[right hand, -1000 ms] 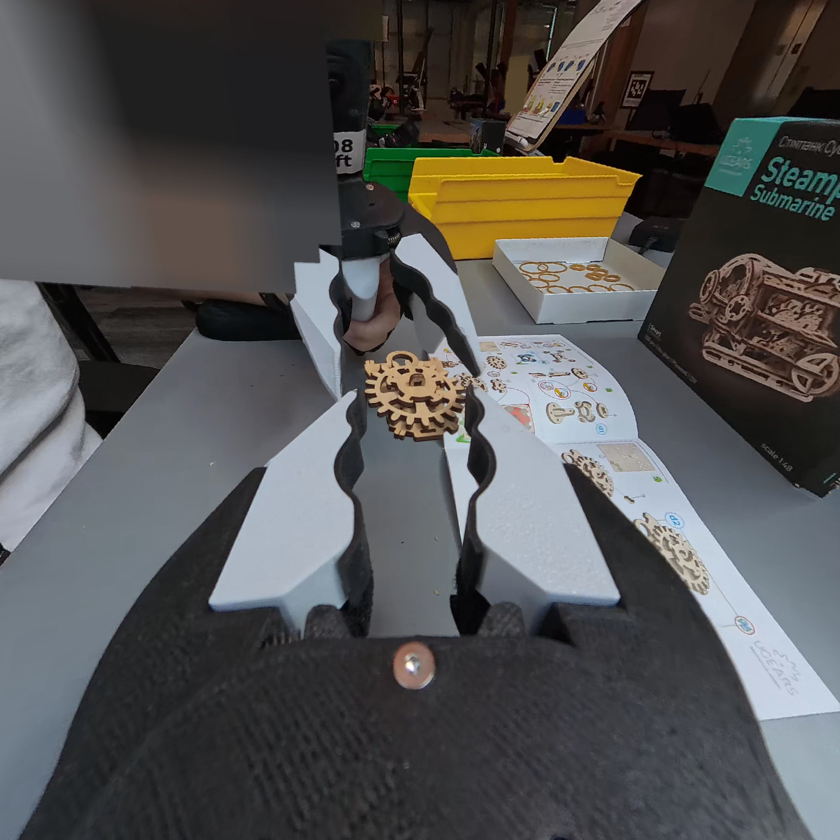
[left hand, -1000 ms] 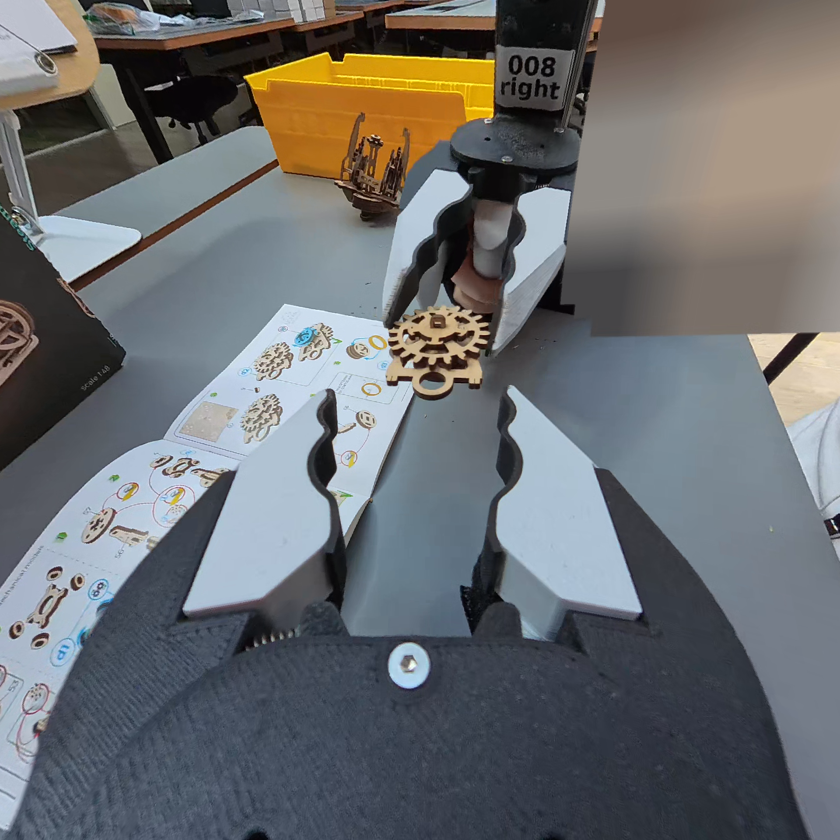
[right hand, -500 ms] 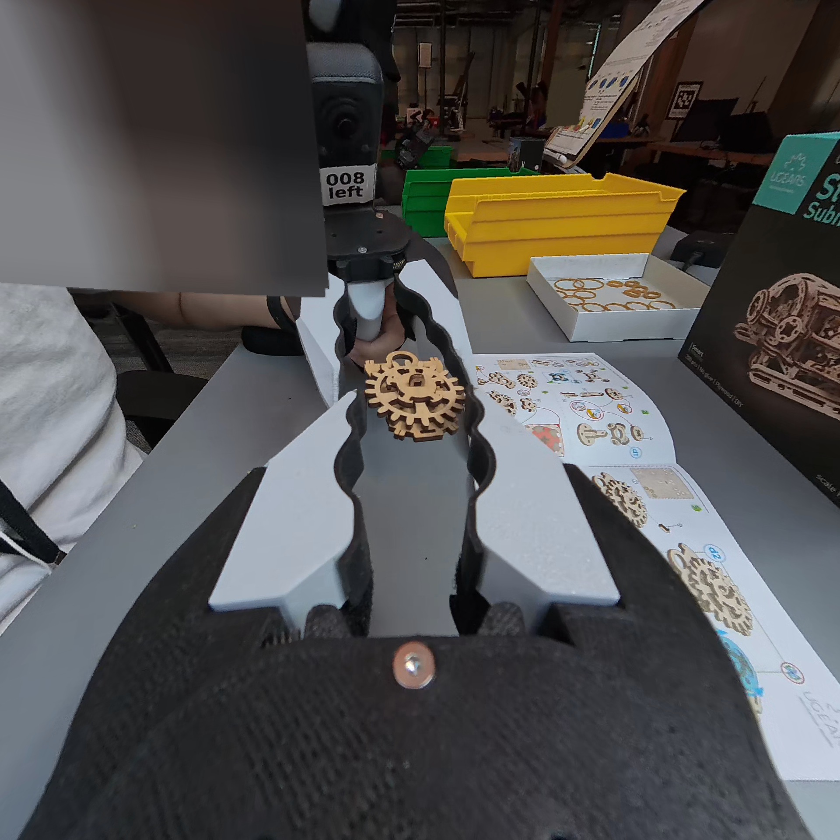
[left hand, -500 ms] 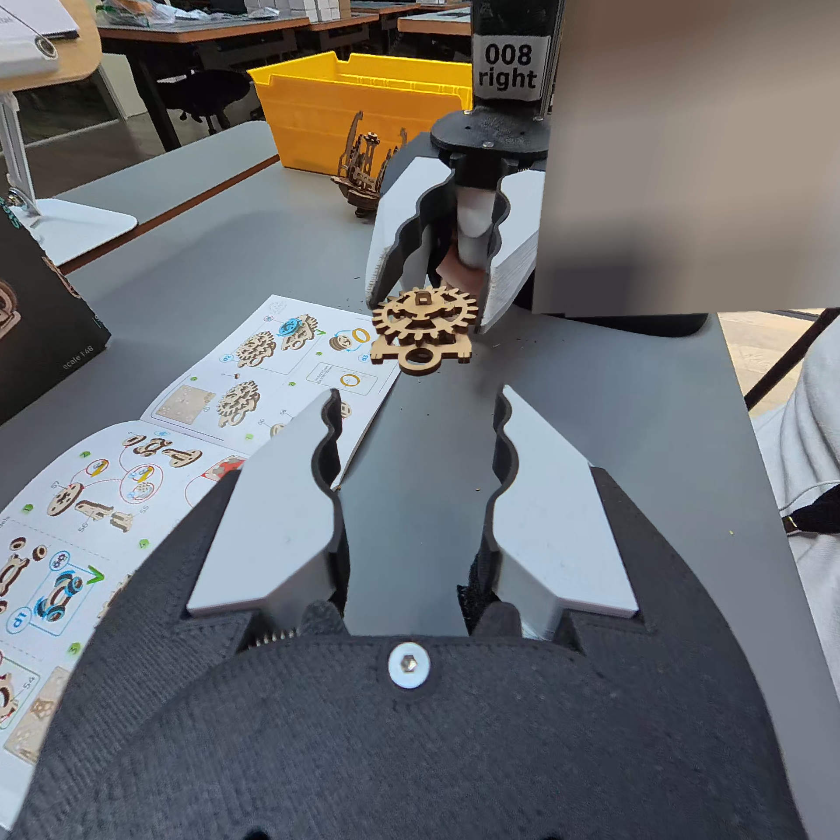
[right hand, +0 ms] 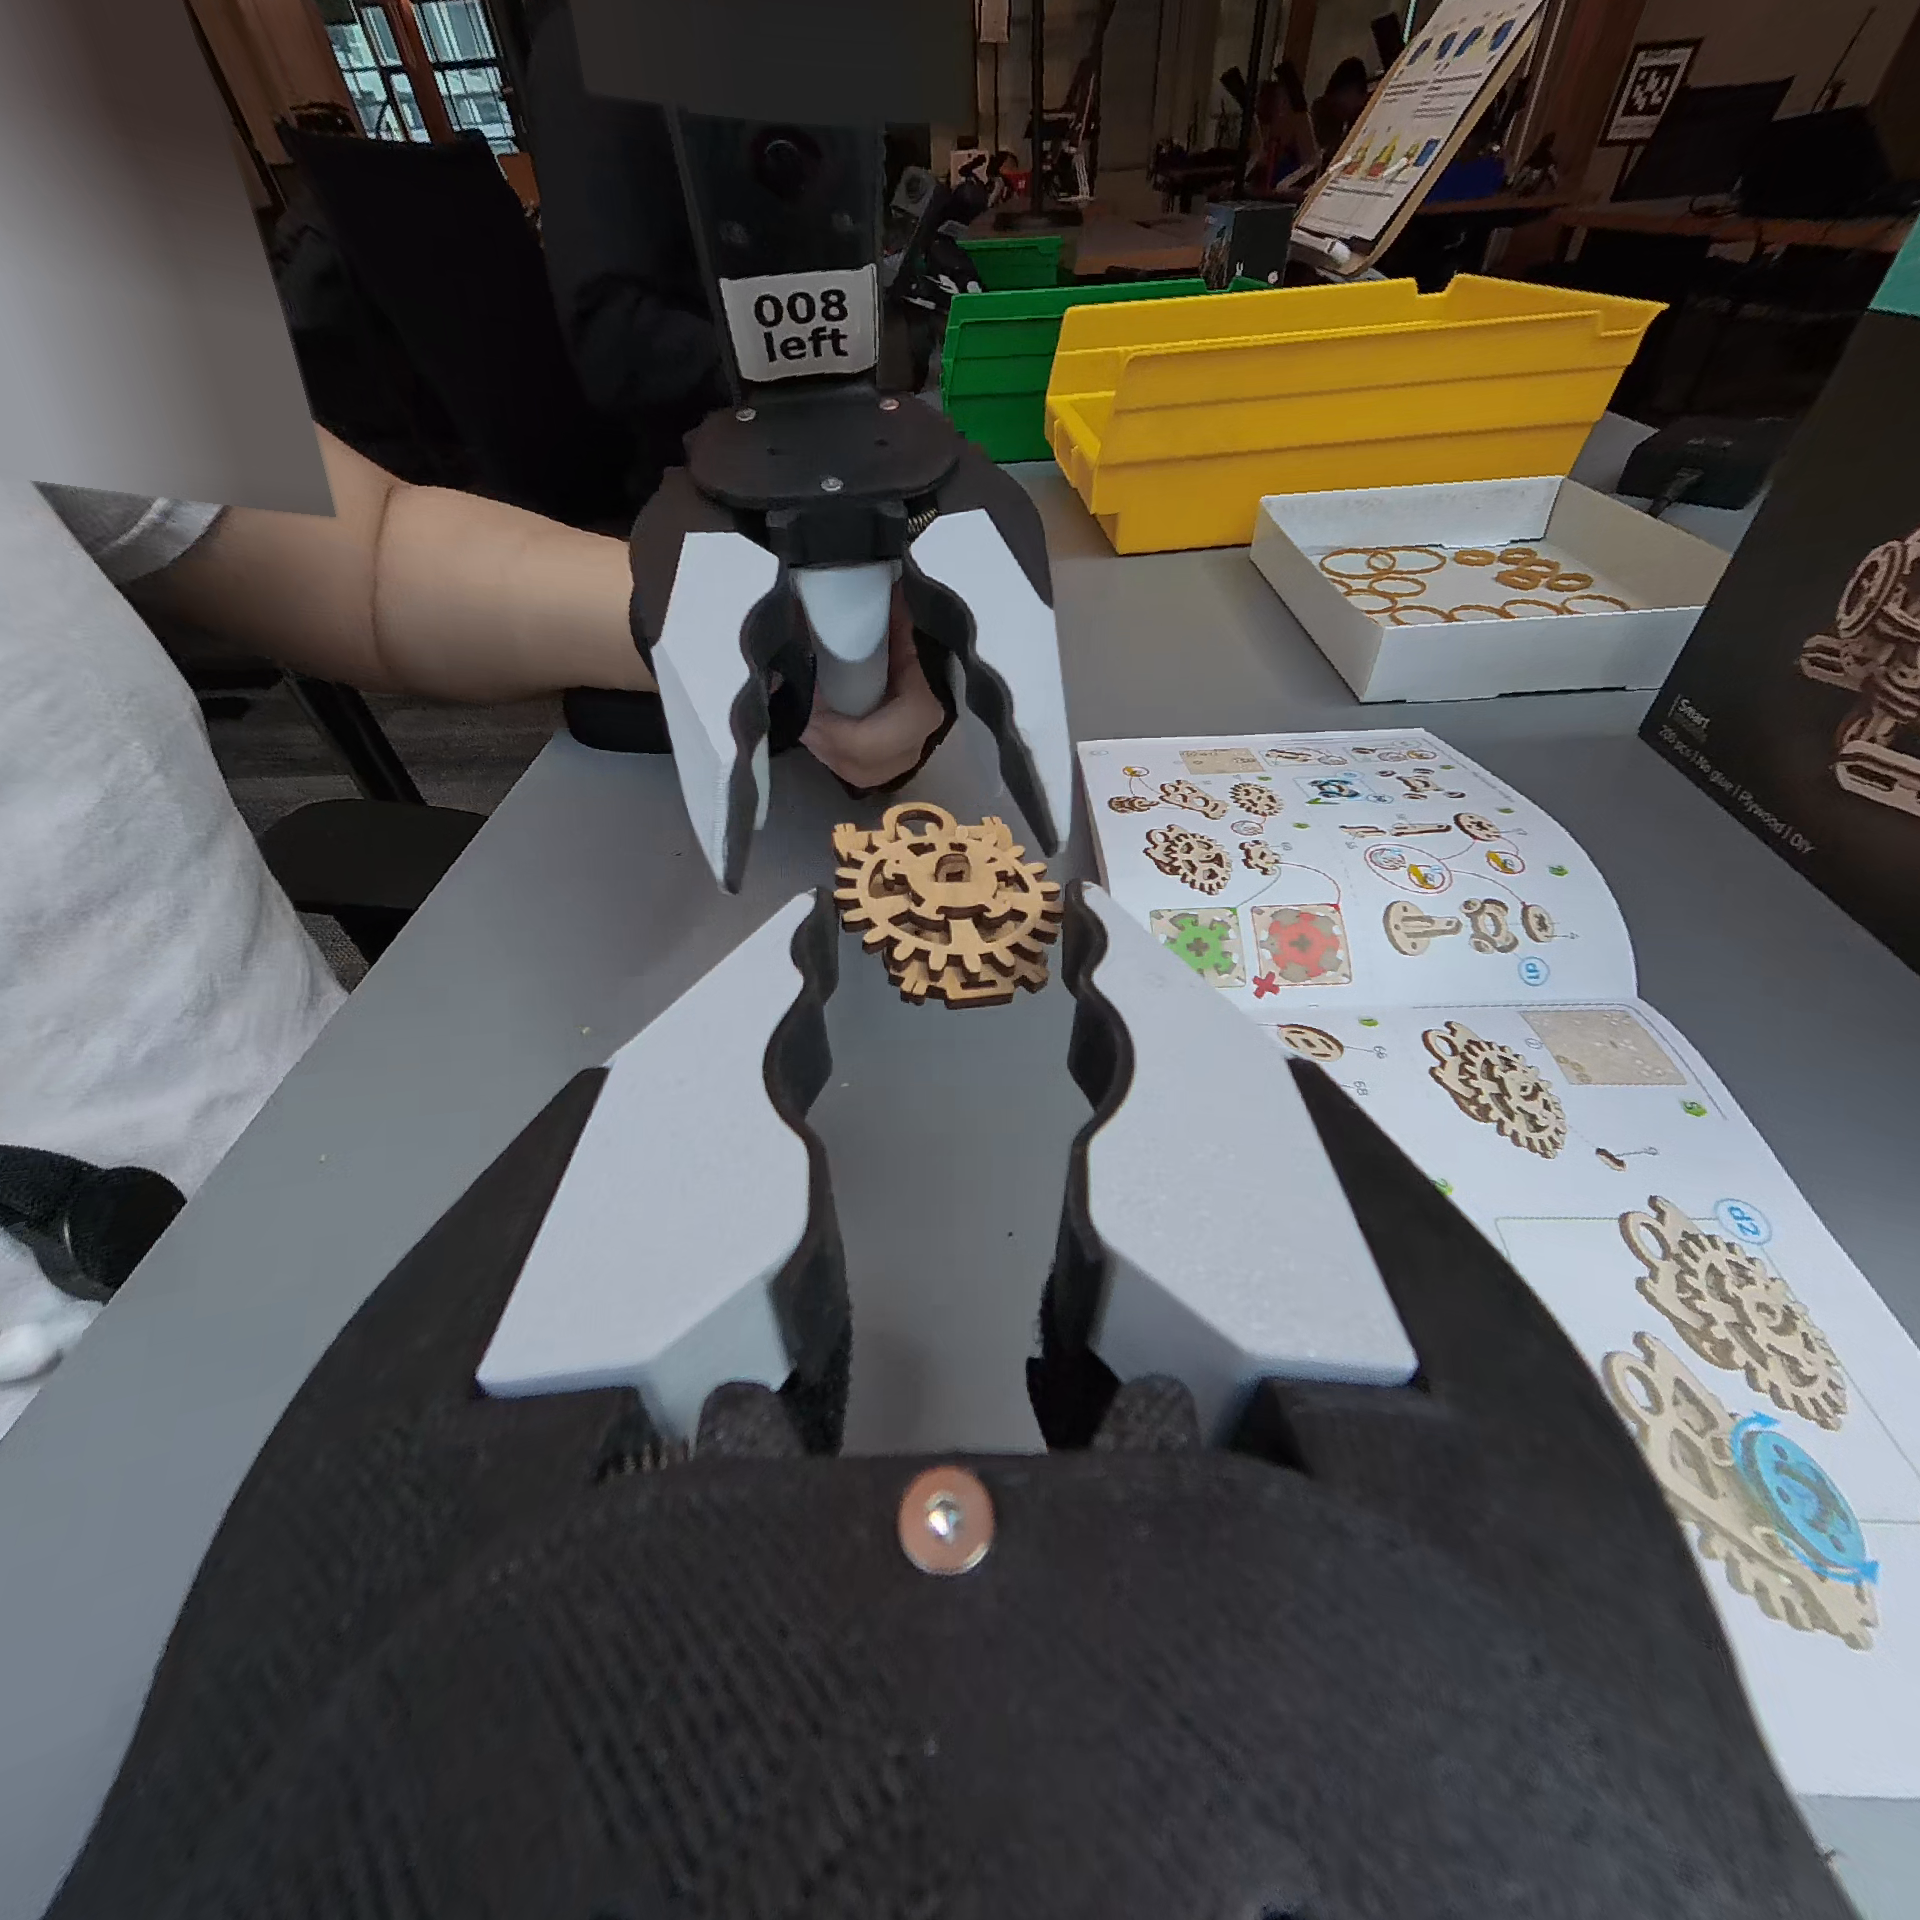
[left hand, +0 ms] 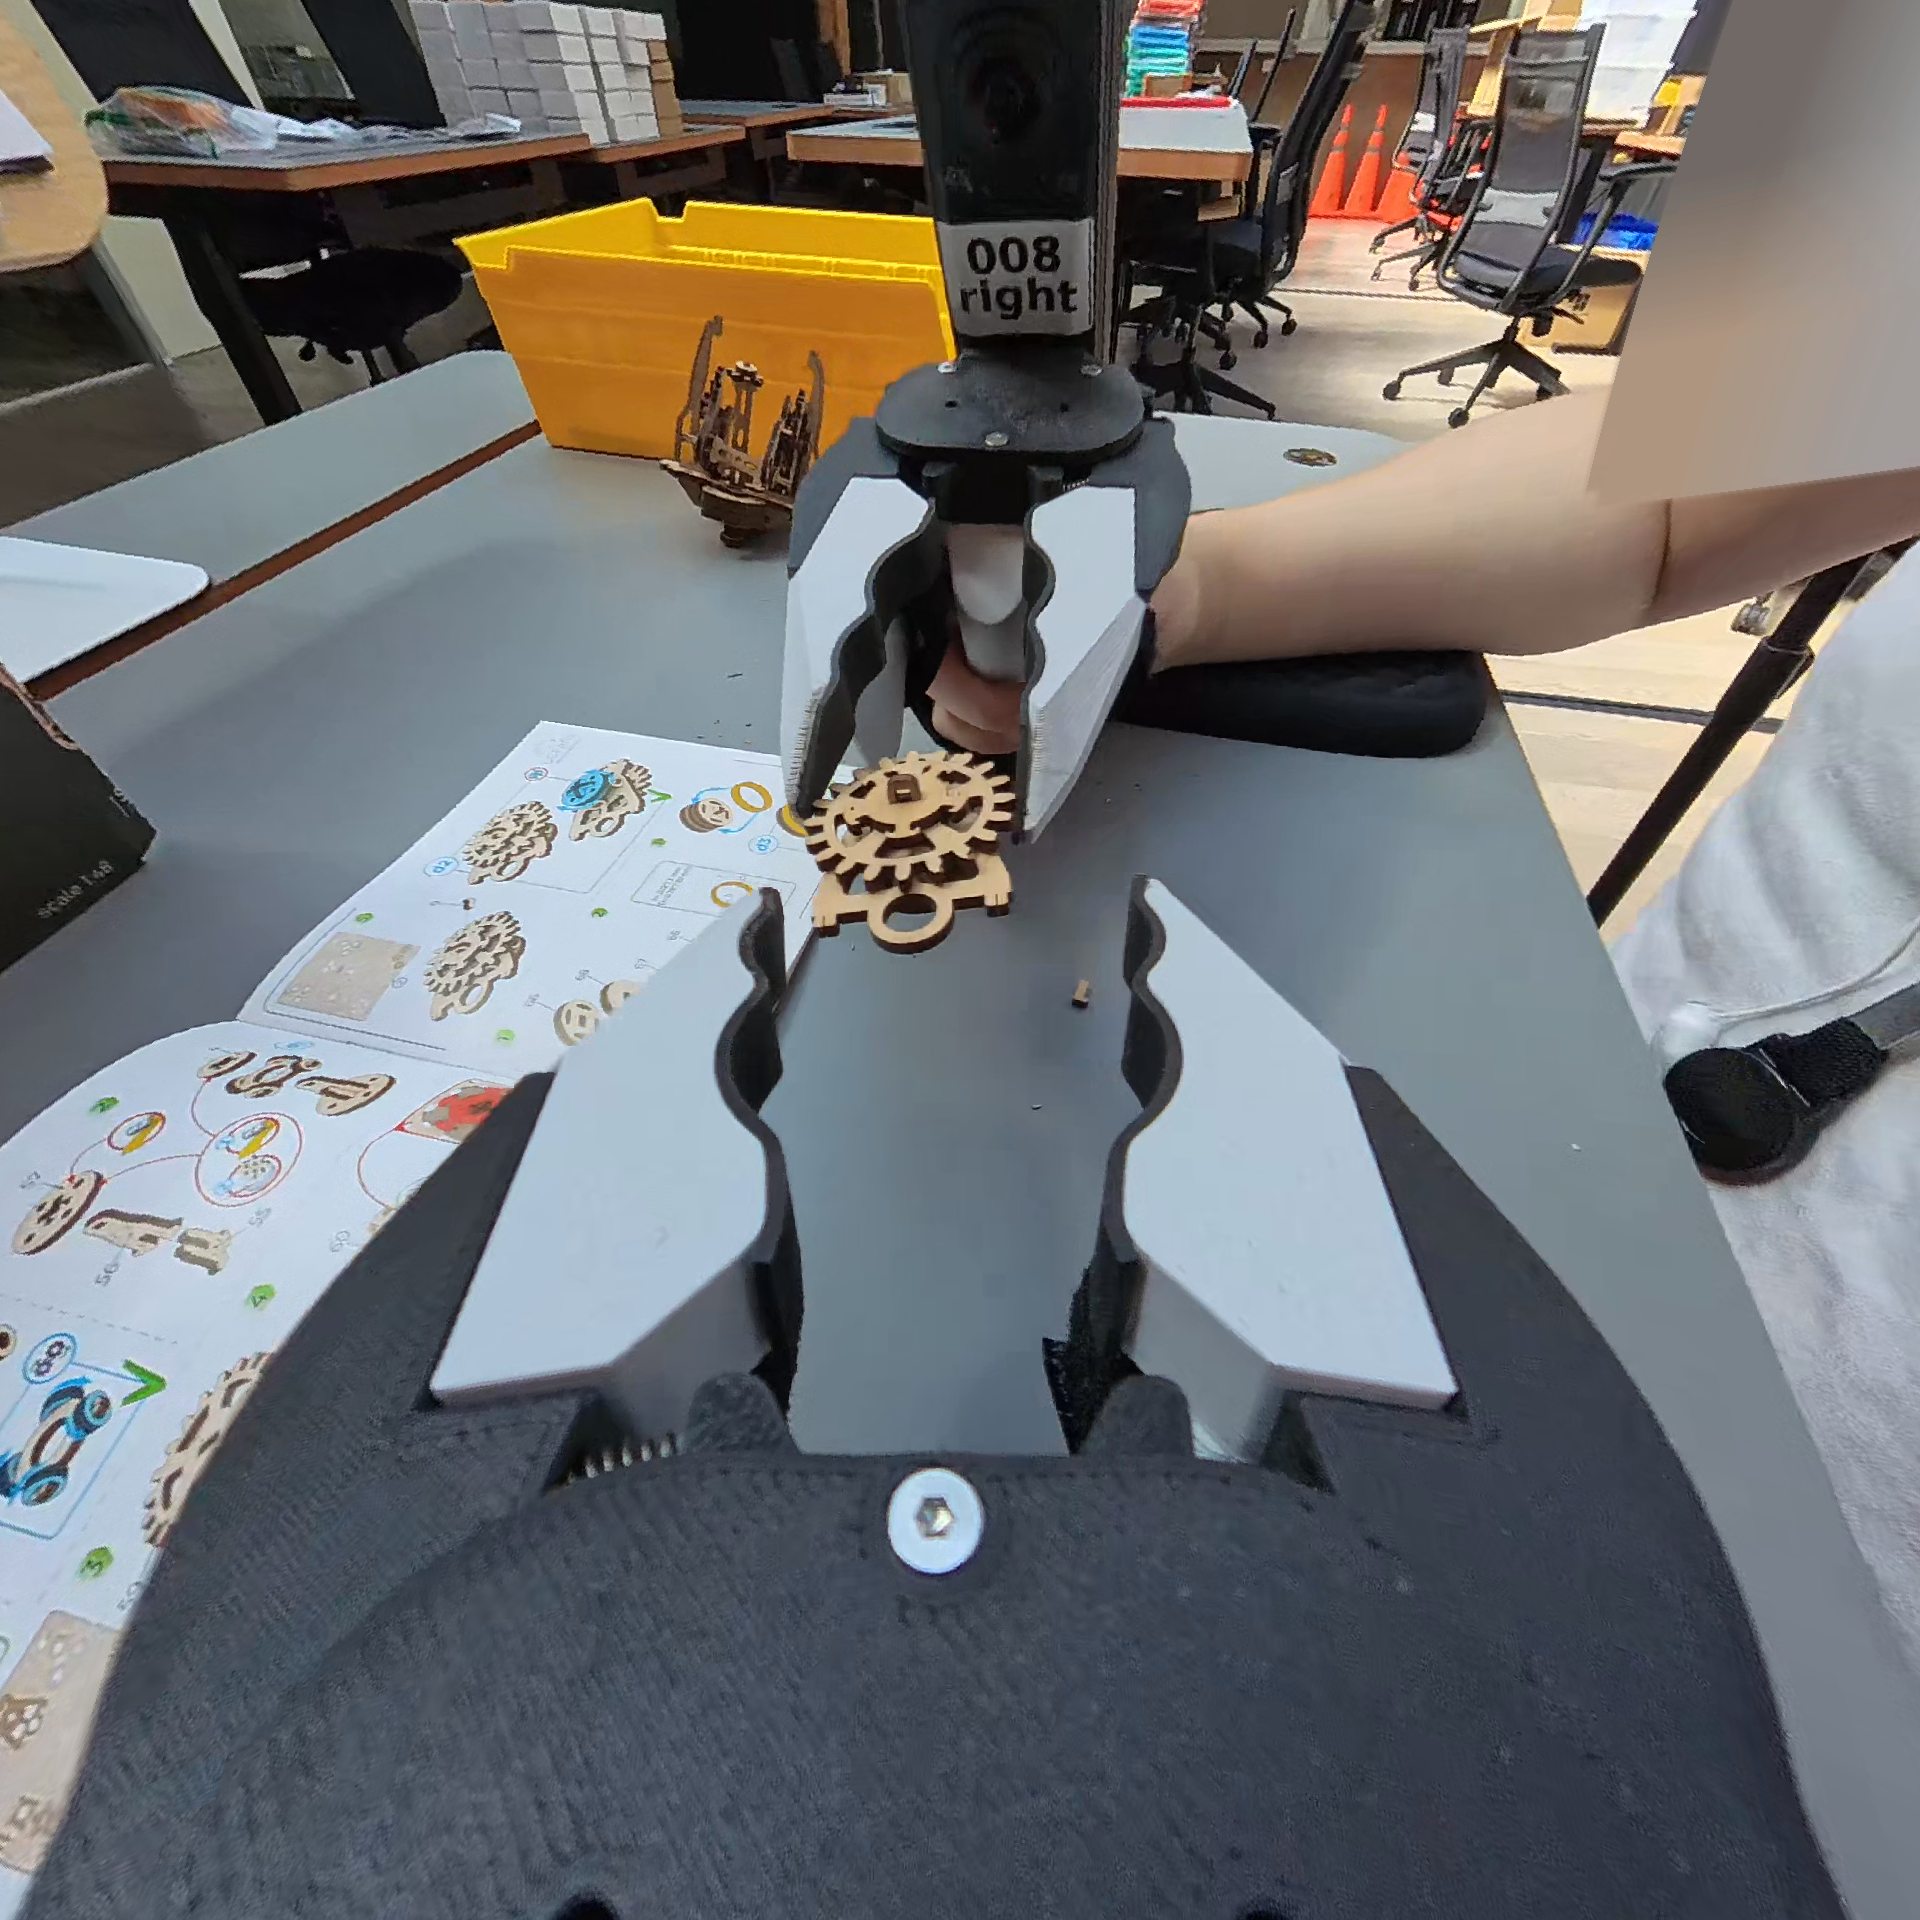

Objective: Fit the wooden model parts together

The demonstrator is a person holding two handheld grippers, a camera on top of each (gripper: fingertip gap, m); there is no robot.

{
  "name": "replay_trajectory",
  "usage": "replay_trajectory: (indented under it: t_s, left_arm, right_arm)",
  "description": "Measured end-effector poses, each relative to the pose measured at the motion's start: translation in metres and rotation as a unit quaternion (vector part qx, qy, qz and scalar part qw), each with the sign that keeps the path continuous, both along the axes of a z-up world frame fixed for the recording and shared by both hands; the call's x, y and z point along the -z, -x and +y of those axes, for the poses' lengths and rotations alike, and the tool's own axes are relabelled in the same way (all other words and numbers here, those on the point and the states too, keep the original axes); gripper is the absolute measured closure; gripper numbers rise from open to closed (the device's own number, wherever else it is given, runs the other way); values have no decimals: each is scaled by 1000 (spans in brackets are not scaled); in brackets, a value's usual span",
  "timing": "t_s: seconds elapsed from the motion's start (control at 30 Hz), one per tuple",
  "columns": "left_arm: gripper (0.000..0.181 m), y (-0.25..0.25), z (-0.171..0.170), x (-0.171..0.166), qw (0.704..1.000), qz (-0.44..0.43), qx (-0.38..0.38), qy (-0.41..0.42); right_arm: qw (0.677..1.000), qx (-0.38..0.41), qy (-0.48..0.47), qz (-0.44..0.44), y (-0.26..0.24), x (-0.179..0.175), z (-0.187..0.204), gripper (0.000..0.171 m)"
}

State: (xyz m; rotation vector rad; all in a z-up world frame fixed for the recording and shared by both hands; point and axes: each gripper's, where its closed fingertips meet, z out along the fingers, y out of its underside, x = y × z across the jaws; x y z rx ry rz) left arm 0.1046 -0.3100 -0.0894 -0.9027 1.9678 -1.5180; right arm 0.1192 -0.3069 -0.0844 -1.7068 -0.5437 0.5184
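A shallow white tray [right hand: 1475,649] at the right edge of the right wrist view, upper half, holds loose thin wooden rings [right hand: 1382,577] of several diameters. Behind it stands an open yellow plastic bin [right hand: 1340,416] with a green bin [right hand: 997,353] at its left; their contents are not visible. The left wrist view shows a yellow bin [left hand: 665,312] in the upper centre, contents likewise hidden, with a small dark wooden model [left hand: 743,447] standing on the surface before it.

The wooden gear assembly [left hand: 909,842], laser-cut pale plywood with toothed wheels stacked on a base plate ending in a ring-shaped loop, lies flat on the grey surface [left hand: 1351,935] at frame centre. The right tongs [right hand: 940,920] stand parted, their tips flanking the gear stack on either side; contact with the teeth cannot be confirmed. The left tongs [left hand: 945,935] are released and empty, just short of the loop end. Each finger is a white block with a wavy black pad.

An open instruction booklet [right hand: 1455,987], glossy white with printed diagrams, lies beside the assembly. A dark printed box [right hand: 1829,644] stands at the right edge of the right wrist view. Only the left wrist view shows a tiny wooden chip [left hand: 1081,995] on the surface and a black padded rest [left hand: 1309,696] under the forearm.
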Motion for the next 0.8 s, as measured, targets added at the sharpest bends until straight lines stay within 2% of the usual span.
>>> replay_trajectory:
  t_s: [0.13,0.3,0.53,0.8]
  left_arm:
    - [114,1,13,-11,999,-27,-32,13]
    - [114,2,20,-5,999,-1,-41,26]
    - [113,5,8,20,998,29,-20,-42]
    - [119,3,4,27,996,31,-23,-77]
  right_arm:
    - [999,26,-14,27,-11,-8,0,129]
    - [999,32,-17,27,-14,-8,1,129]
    - [1000,17,17,-19,-5,10,6,129]
    - [999,15,-10,-49,-5,6,7,129]
